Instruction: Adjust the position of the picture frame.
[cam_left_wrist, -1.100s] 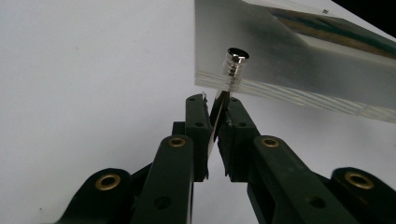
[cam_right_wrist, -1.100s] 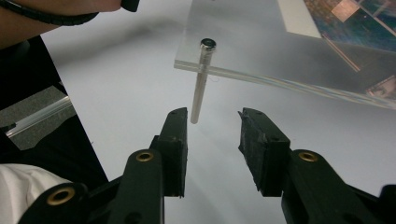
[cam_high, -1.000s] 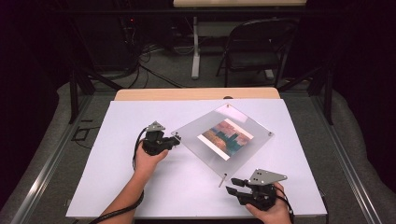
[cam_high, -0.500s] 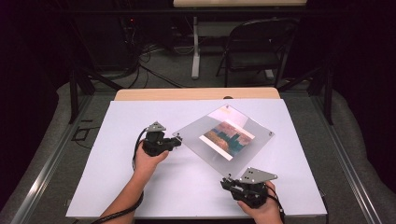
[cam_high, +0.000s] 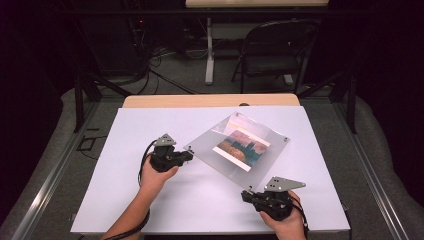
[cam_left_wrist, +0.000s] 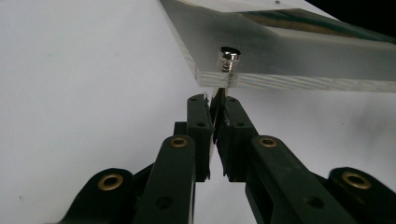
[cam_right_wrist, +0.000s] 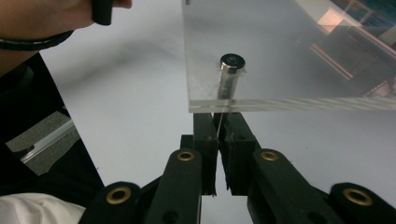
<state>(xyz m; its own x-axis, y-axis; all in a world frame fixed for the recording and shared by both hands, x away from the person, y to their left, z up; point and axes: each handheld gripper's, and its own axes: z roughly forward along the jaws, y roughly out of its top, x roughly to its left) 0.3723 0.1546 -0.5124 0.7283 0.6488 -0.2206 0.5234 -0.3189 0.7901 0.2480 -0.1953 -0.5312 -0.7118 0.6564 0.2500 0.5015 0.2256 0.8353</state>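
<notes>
Both grippers, left (cam_high: 189, 154) and right (cam_high: 245, 195), are clamping corner bolts beneath the acrylic frame (cam_high: 240, 145); the bolts' lower ends are hidden between the jaws.

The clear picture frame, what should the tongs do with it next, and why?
Probably lift both corners together, gently. The left tongs and right tongs have closed on the pins under the frame's two corner bolts, so each seems to have a grip.

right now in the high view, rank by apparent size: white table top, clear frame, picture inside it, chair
1. white table top
2. clear frame and chair: they look similar, and the chair stands farther from the camera, so no ranking between them
3. picture
</notes>
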